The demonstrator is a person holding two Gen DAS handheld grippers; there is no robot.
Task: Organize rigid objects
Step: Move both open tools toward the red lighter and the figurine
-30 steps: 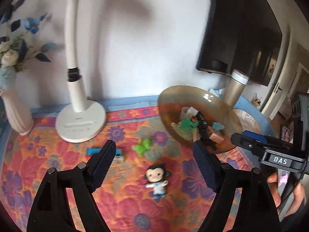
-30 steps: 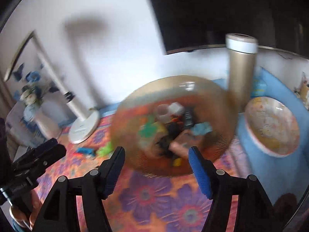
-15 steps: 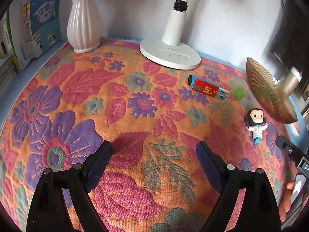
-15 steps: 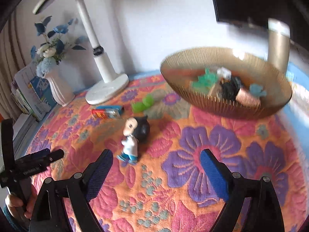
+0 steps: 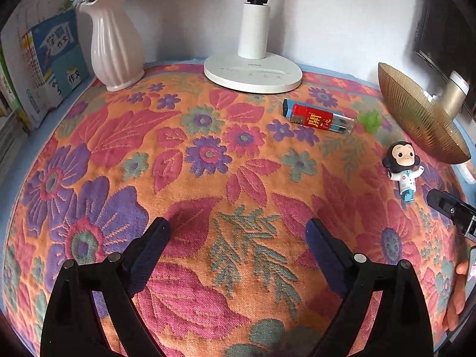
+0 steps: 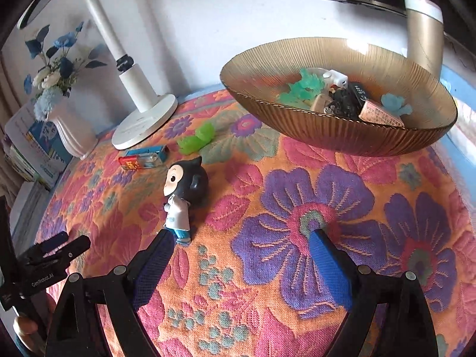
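Observation:
A monkey figurine (image 6: 185,192) stands on the floral cloth, just beyond my right gripper's left finger; it also shows in the left wrist view (image 5: 403,166). A red-and-blue lighter (image 6: 142,157) (image 5: 319,118) and a green toy (image 6: 196,140) (image 5: 369,121) lie behind it. A ribbed gold bowl (image 6: 336,128) (image 5: 416,113) holds several small toys. My right gripper (image 6: 239,263) is open and empty, low over the cloth. My left gripper (image 5: 238,253) is open and empty over bare cloth, left of the objects.
A white lamp base (image 5: 253,73) and a pink vase with flowers (image 5: 114,50) stand at the back by the wall. Books (image 5: 44,65) lean at the left edge. A gold flask (image 6: 422,29) stands behind the bowl.
Both grippers have dropped lower toward the cloth. The left one swung left, away from the bowl. The right one pulled back from the bowl and now sits near the figurine.

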